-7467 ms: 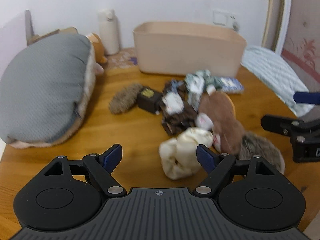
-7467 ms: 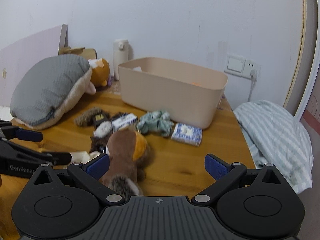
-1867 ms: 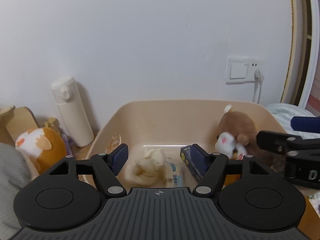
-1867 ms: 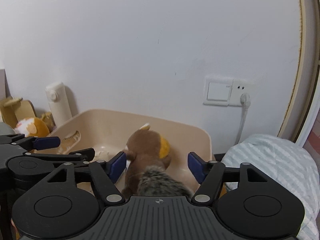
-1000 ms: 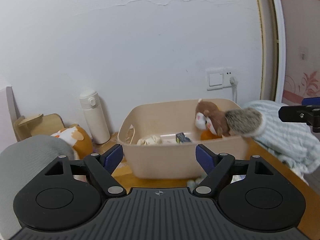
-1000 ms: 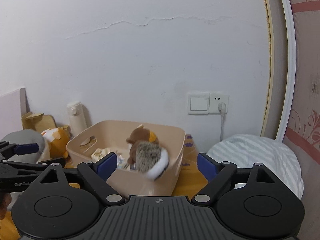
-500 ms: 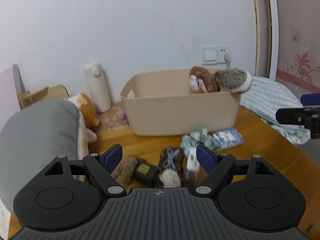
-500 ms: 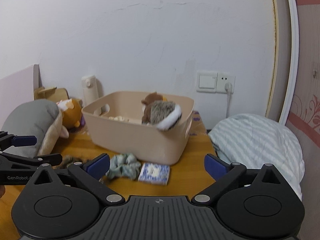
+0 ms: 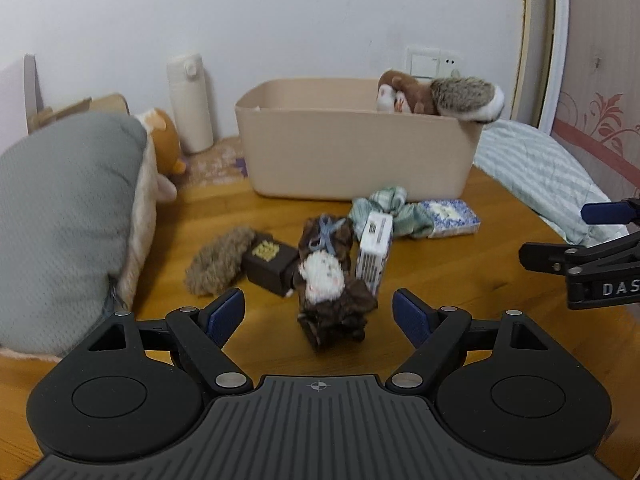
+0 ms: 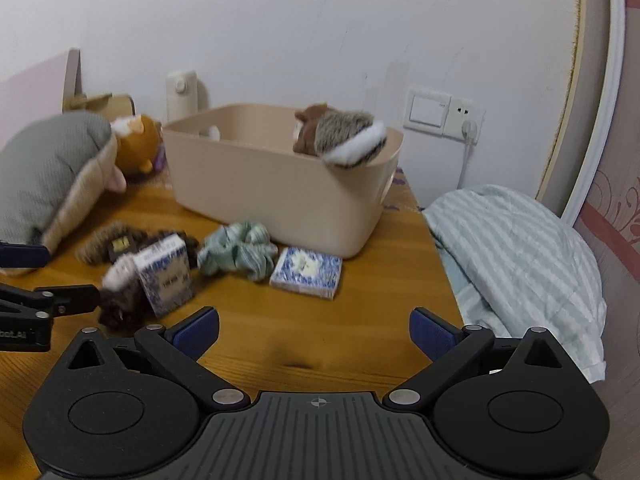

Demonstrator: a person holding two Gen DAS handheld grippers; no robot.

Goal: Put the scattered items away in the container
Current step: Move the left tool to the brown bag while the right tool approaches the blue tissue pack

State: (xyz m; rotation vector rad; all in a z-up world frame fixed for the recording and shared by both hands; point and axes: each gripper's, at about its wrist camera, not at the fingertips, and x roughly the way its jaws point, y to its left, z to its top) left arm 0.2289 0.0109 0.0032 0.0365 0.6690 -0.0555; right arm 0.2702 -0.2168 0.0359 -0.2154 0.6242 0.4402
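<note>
Both grippers have dropped from over the beige plastic bin [image 9: 352, 152] back toward the wooden table [image 9: 460, 280]; the brown squirrel plush [image 10: 340, 136] now lies in the bin, its grey tail draped over the rim. So that delivery is done and the next pick begins. The left gripper [image 9: 320, 314] and right gripper [image 10: 314, 330] both stand spread, empty. The left view shows the dark brown box [image 9: 268, 264] and fuzzy tan pouch [image 9: 218, 266] plainly; the right view shows the green scrunchie [image 10: 236, 254] and blue patterned packet [image 10: 306, 272] lying just beside the bin's front wall
</note>
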